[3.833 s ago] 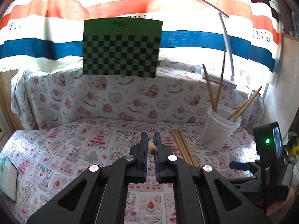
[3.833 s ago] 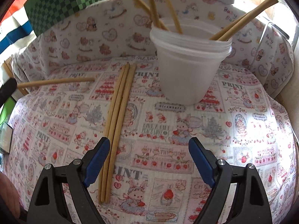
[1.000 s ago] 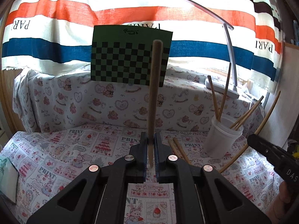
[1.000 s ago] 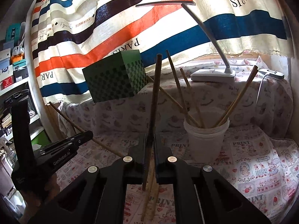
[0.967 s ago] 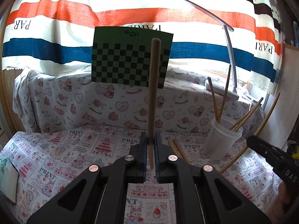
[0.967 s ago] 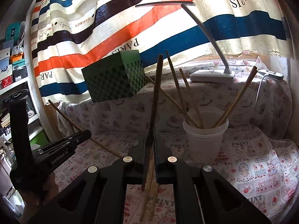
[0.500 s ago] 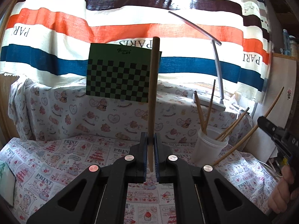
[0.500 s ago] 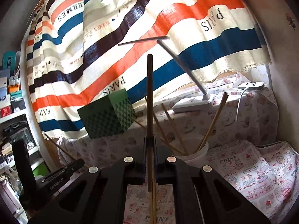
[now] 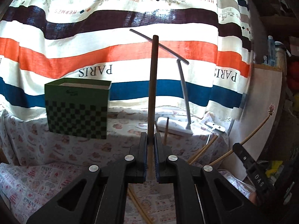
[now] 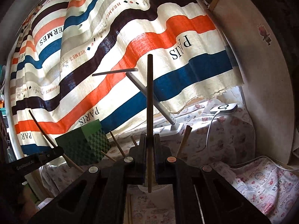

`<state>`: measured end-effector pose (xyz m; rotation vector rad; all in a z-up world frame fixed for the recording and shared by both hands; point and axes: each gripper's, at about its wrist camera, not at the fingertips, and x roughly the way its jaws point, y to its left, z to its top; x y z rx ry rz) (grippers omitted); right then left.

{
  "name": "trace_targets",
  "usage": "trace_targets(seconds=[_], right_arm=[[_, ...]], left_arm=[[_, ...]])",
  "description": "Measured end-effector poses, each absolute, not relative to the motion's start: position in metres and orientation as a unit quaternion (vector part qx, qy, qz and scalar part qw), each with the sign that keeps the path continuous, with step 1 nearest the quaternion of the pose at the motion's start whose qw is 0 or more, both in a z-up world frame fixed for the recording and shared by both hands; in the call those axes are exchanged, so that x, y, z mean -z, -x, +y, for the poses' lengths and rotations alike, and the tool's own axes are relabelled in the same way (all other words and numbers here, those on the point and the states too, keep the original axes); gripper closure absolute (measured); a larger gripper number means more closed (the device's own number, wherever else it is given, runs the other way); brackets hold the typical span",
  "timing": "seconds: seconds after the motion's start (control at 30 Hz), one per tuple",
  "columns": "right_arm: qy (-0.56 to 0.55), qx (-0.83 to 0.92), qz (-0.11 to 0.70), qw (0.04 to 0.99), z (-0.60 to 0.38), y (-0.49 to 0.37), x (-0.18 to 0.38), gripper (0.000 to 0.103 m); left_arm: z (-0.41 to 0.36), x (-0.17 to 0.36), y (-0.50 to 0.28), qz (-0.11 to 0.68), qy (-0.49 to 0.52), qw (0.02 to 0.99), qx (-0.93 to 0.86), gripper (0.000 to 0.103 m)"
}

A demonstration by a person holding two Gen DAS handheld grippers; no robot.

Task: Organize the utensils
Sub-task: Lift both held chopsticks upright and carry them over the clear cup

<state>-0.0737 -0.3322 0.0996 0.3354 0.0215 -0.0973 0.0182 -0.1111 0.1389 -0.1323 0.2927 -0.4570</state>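
Observation:
My left gripper (image 9: 150, 139) is shut on a brown chopstick (image 9: 153, 93) that stands upright between its pads. My right gripper (image 10: 150, 139) is shut on another upright chopstick (image 10: 150, 102). Each gripper appears in the other's view: the right one (image 9: 235, 147) at the right with its stick slanting up, the left one (image 10: 59, 151) at the left. The white cup (image 10: 149, 187) is almost wholly hidden behind the right jaws; several chopstick ends (image 10: 184, 140) stick out of it. Loose chopsticks (image 9: 139, 205) lie on the patterned cloth below.
A green checkered box (image 9: 76, 108) stands at the back left. A white desk lamp (image 9: 184, 93) rises behind the cup. A white device with a cable (image 10: 224, 108) sits on the raised ledge at the right, beside the wall. A striped cloth hangs across the back.
Both grippers have risen with their chopsticks and their views have tilted upward. The cup has slipped down behind the jaws. The right gripper's view has also rolled.

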Motion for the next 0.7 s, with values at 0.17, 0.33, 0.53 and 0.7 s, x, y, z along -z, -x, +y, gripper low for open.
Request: trace_targets(seconds=[0.17, 0.33, 0.53, 0.7], right_arm=[[-0.169, 0.068, 0.006, 0.983, -0.34, 0.07, -0.1, 0.095], [-0.208, 0.06, -0.03, 0.976, -0.353, 0.074, -0.104, 0.095], [-0.203, 0.078, 0.02, 0.976, -0.353, 0.044, -0.089, 0.095], [-0.209, 0.066, 0.076, 0.973, -0.352, 0.019, -0.072, 0.095]], left_arm=[[-0.146, -0.14, -0.04, 0.159, 0.064, 0.953, 0.25, 0.097], [-0.168, -0.134, -0.056, 0.175, 0.066, 0.947, 0.261, 0.097], [-0.188, -0.113, -0.079, 0.214, 0.044, 0.94, 0.261, 0.097], [-0.2, -0.094, -0.086, 0.234, 0.015, 0.939, 0.251, 0.097]])
